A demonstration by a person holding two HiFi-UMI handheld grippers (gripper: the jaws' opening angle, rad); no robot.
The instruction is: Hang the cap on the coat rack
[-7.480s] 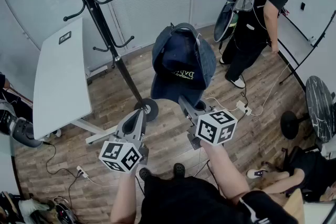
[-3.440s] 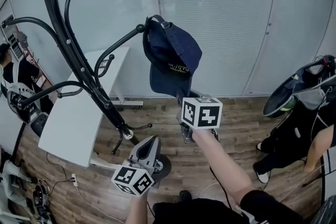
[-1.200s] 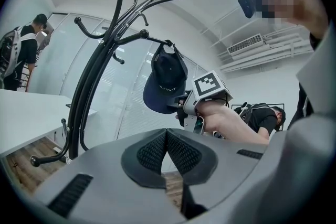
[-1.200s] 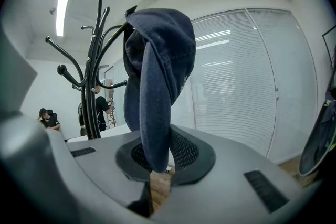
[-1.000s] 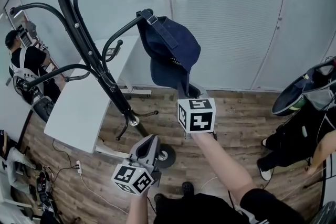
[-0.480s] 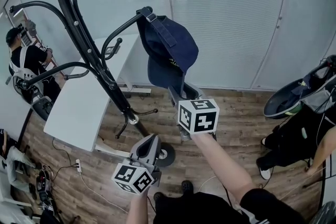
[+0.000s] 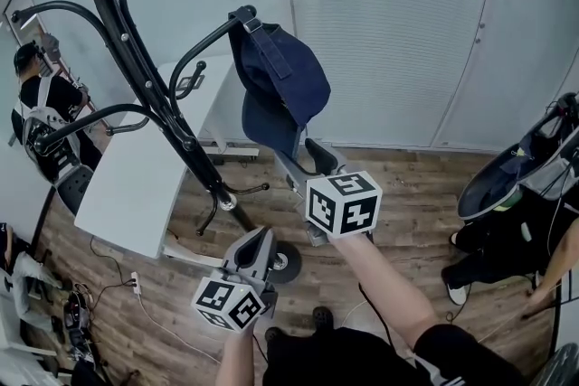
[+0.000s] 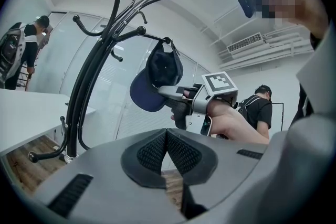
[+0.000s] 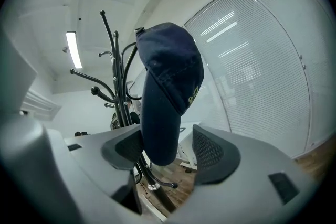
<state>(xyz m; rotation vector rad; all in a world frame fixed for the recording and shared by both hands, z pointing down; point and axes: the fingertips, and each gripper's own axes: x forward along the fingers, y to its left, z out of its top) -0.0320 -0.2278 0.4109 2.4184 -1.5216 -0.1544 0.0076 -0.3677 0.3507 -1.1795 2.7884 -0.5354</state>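
A: State of the right gripper [image 9: 168,147]?

B: Jaws wide apart and opening. The brim of the cap [image 9: 168,71] hangs down between them, at lower centre of the right gripper view. The pad [image 9: 211,150] on the right of the frame stands clear of the brim, with a visible gap. The brim overlaps the pad on the left of the frame; cannot tell if they touch. No clamp on it.

A: Where is the cap?

B: On the coat rack [image 7: 136,59]. In the head view the cap [image 7: 276,90] sits at upper centre, its back strap looped over the knob end of 1 curved black arm. The crown faces right and the brim points down towards the right gripper [image 7: 303,160], just below it.

A: Left gripper?

B: The left gripper [image 8: 167,152] has its 2 pads pressed together with nothing between them. In the head view the left gripper [image 7: 261,237] sits at lower centre, well below the cap, touching nothing.

A: Anything near the rack?

B: A white table [image 7: 127,185] beside the pole at mid left, on a wooden floor [image 7: 407,185]. In the left gripper view the cap [image 8: 157,73] hangs off the coat rack [image 8: 94,76] at centre frame.
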